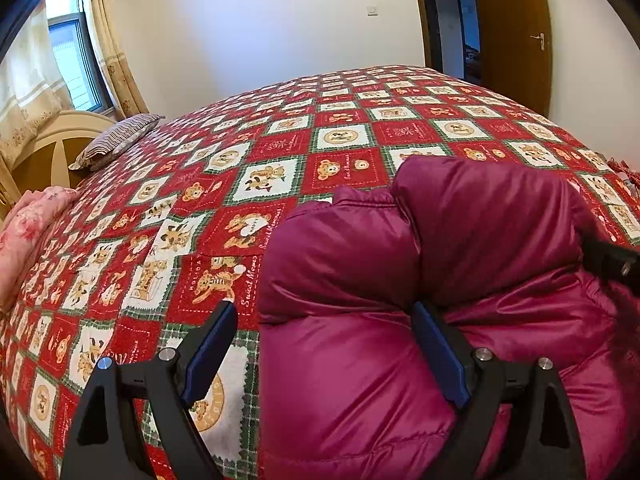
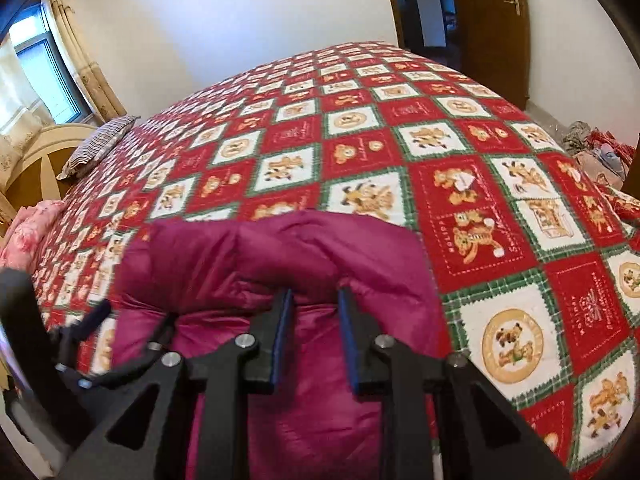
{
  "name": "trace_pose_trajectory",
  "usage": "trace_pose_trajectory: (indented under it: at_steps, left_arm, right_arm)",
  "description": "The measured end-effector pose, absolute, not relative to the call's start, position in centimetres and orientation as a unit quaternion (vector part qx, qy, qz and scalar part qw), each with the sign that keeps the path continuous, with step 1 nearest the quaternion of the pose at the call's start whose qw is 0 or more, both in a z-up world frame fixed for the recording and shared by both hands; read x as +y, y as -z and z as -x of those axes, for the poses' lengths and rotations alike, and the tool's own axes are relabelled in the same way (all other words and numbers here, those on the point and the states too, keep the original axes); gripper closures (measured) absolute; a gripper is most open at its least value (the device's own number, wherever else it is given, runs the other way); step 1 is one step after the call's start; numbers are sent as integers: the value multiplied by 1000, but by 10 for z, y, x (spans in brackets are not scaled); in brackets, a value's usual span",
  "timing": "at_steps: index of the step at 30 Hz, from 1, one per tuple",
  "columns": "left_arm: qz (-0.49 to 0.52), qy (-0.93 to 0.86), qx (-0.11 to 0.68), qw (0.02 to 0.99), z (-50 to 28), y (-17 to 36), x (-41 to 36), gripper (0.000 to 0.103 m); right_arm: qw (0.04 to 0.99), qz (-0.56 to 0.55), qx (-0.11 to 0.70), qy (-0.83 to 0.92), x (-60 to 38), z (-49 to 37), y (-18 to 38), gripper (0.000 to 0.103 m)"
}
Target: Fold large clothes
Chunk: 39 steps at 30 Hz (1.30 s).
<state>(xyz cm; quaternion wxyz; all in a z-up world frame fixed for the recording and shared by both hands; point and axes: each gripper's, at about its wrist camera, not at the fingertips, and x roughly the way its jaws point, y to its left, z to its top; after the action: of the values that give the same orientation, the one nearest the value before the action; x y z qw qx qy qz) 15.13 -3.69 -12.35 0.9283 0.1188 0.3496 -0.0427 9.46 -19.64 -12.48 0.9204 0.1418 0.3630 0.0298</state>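
Note:
A magenta puffer jacket (image 1: 360,360) lies on the near part of the bed, and one puffy portion (image 1: 488,224) is raised and doubled over the rest. In the left wrist view my left gripper (image 1: 326,340) stands wide open. Its left finger hangs over the quilt and its right finger (image 1: 436,352) rests on the jacket, gripping nothing. My right gripper (image 2: 316,300) has its jaws narrow, shut on a thick fold of the jacket (image 2: 280,248) that bulges up ahead of the tips. The right gripper (image 1: 608,260) also shows at the raised portion's right side. The left gripper (image 2: 132,320) is blurred at the jacket's left edge.
A red, white and green patchwork quilt (image 2: 400,128) covers the whole bed. A striped pillow (image 1: 116,140) and a pink folded blanket (image 1: 28,232) lie by the headboard (image 1: 60,148) at left. A wooden door (image 1: 512,36) stands behind. A pile of things (image 2: 596,148) sits beyond the bed's right edge.

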Motion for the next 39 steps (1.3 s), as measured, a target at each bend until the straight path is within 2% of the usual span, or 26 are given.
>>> trace_pose_trajectory:
  at_steps: [7,24,27,29,39]
  left_arm:
    - [-117,41,354,927,-154,124,-38,13]
    - [-84,71,385,916,-169,113,-27,14]
    - [-85,70,382,918,-183,107,-30,10]
    - [-94,59,379,919,-195,109,-35,1]
    - [-118,48,393,911,-215,132,-49,0]
  right_arm:
    - [935,-77,345,-19,-179,-105,140,77]
    - [921,-115,369,-54,-191,-124,162,77]
    - [921,-115,368,-51,-191,-123,161,77]
    - [921,-117,368,-53,-192,-123,162,77]
    - [918,-142,366,-61,-197,-123,163,77]
